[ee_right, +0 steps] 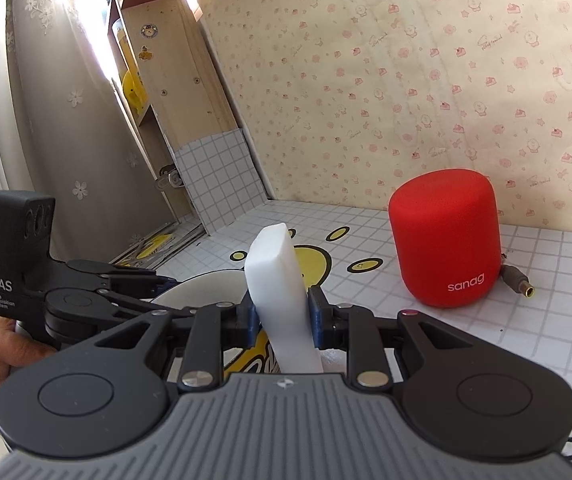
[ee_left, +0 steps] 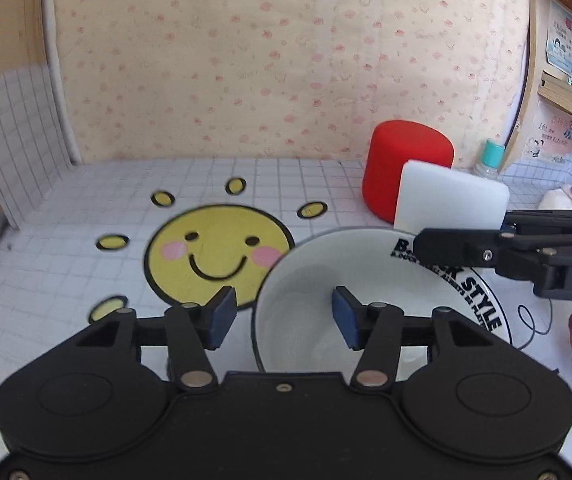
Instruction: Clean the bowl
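A white bowl (ee_left: 365,264) with black lettering around its rim sits on the grid-patterned table; in the right wrist view only a strip of its rim (ee_right: 206,278) shows. My left gripper (ee_left: 284,314) straddles the bowl's near-left rim, one pad outside and one inside, and neither pad touches it, so it is open. In the right wrist view the left gripper (ee_right: 166,284) reaches in from the left. My right gripper (ee_right: 282,316) is shut on a white sponge block (ee_right: 274,276). That sponge (ee_left: 449,196) hangs over the bowl's far right edge, held by the right gripper (ee_left: 425,248).
A red cylindrical speaker (ee_right: 445,240) stands behind the bowl, its cable plug (ee_right: 517,284) beside it. A yellow smiley face (ee_left: 214,256) is printed on the table cover. A teal-capped bottle (ee_left: 489,158) and shelves (ee_left: 569,96) are at the far right. Patterned wall behind.
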